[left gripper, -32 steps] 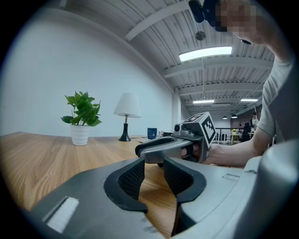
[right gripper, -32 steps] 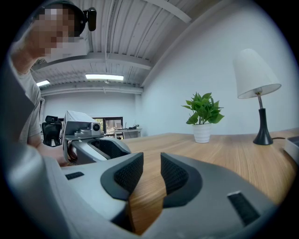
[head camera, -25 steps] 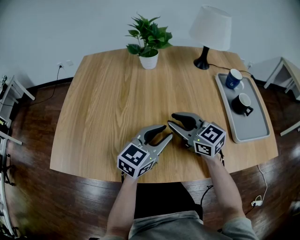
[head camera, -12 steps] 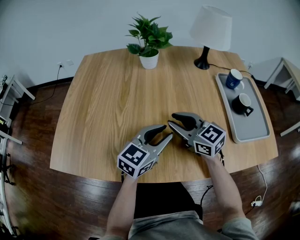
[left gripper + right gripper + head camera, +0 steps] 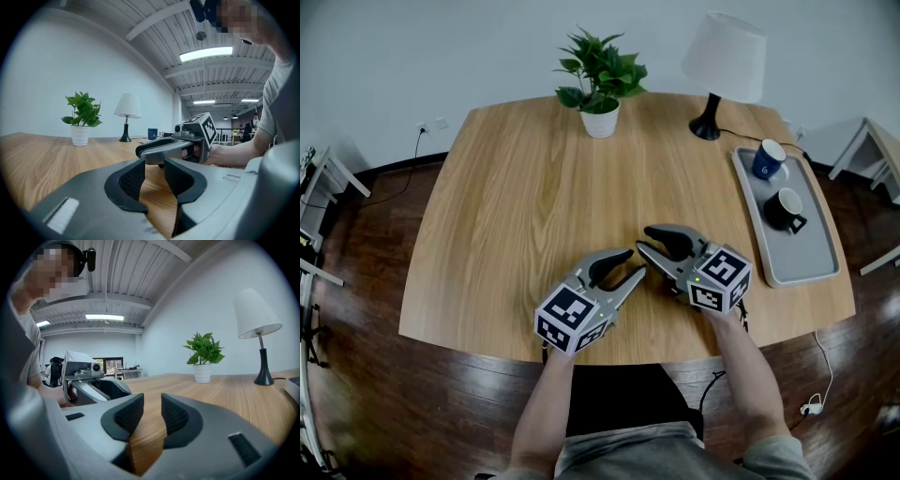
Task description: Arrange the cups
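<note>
A blue cup (image 5: 768, 157) and a black cup (image 5: 785, 207) stand on a grey tray (image 5: 811, 255) at the table's right edge. Both grippers rest low over the near middle of the wooden table (image 5: 525, 197), tips almost meeting, far from the cups. My left gripper (image 5: 636, 262) is open, and bare wood shows between its pads (image 5: 132, 177). My right gripper (image 5: 644, 238) holds nothing; a narrow gap shows between its pads (image 5: 129, 414). The left gripper view also catches the blue cup (image 5: 152, 133) far off.
A potted plant (image 5: 600, 80) stands at the table's far edge, and a white-shaded lamp (image 5: 722, 66) on a black base at the far right corner, its cable running past the tray. Light side furniture (image 5: 872, 141) stands to the right on the dark floor.
</note>
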